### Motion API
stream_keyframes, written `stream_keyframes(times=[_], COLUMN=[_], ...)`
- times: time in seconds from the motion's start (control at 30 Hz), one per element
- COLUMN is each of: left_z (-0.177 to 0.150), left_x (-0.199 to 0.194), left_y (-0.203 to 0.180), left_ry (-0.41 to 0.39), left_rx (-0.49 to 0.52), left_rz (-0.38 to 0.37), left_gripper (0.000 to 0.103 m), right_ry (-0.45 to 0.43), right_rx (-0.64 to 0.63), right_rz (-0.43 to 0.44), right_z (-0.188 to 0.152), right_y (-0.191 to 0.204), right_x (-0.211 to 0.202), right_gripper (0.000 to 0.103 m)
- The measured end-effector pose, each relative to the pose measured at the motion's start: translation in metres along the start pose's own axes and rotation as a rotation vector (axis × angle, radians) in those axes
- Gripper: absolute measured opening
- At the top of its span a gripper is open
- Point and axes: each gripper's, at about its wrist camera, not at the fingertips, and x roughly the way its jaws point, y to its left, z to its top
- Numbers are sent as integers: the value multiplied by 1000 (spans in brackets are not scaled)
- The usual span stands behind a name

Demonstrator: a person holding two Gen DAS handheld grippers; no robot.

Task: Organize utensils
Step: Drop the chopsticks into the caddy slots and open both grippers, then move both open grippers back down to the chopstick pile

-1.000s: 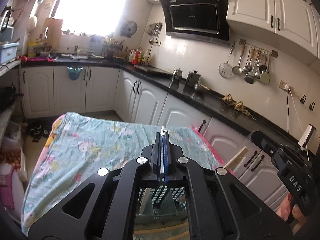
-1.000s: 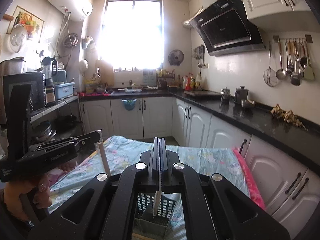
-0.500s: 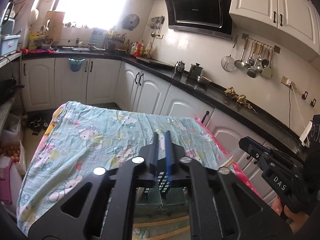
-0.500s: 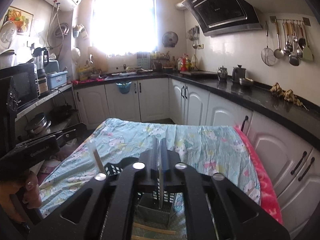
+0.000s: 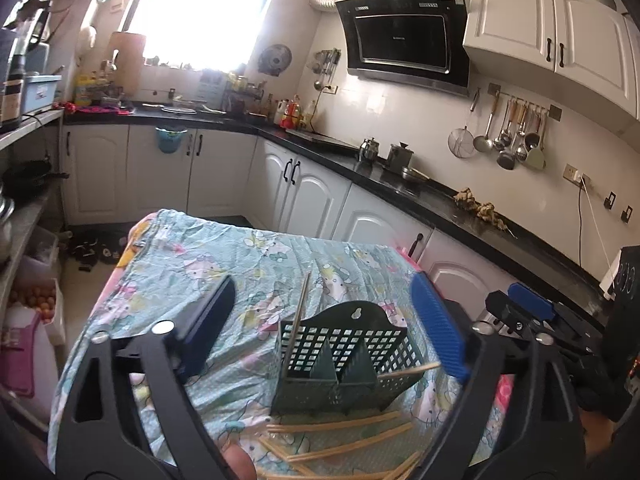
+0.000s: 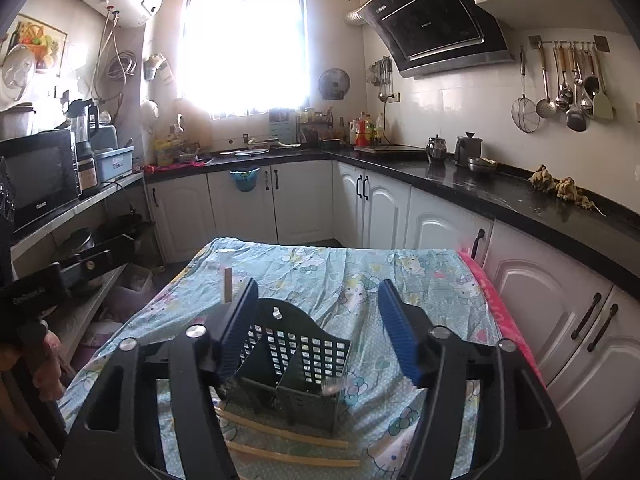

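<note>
Change since earlier frames: both pairs of tongs, pressed together before, now stand spread; each has let go of its chopstick.
Left tongs (image 5: 324, 320): fingers wide apart, nothing between them, poised over the holder.
Right tongs (image 6: 320, 328): fingers wide apart, empty, straddling the holder from above.
Utensil holder (image 5: 348, 364): dark green perforated caddy with dividers, upright on the cloth, between the fingers of both tongs in each view.
Chopstick in holder (image 5: 298, 316): stands tilted in the compartment nearest the left tongs' left finger.
Second chopstick (image 5: 408, 371): lies slanted across the compartment by the left tongs' right finger, its tip over the rim.
Loose chopsticks (image 5: 340, 440): scattered on the cloth just behind the holder, under the tongs' bodies.
Tablecloth (image 6: 360, 272): pale blue cartoon print, extending ahead of the tongs.
</note>
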Motion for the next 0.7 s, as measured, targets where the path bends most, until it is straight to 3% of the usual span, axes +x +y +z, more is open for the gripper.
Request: stream_keyframes(times=[0.03,0.37,0.7], left_z=[-2,-16,-33], left_x=[-5,-38,-63], left_y=[1,12,20], left_ry=[-1,-5,0], left_rx=[-8,-37,-42], left_rz=[1,17,32], left_gripper=[92,92,92], right_ry=[0,-25,-27], right_rx=[-6,-45,-77], right_rz=[2,18,54], right_z=[-1,-10,-18], right_y=[2,16,30], right_x=[-4,-35,-59], right_gripper=[63,77,79])
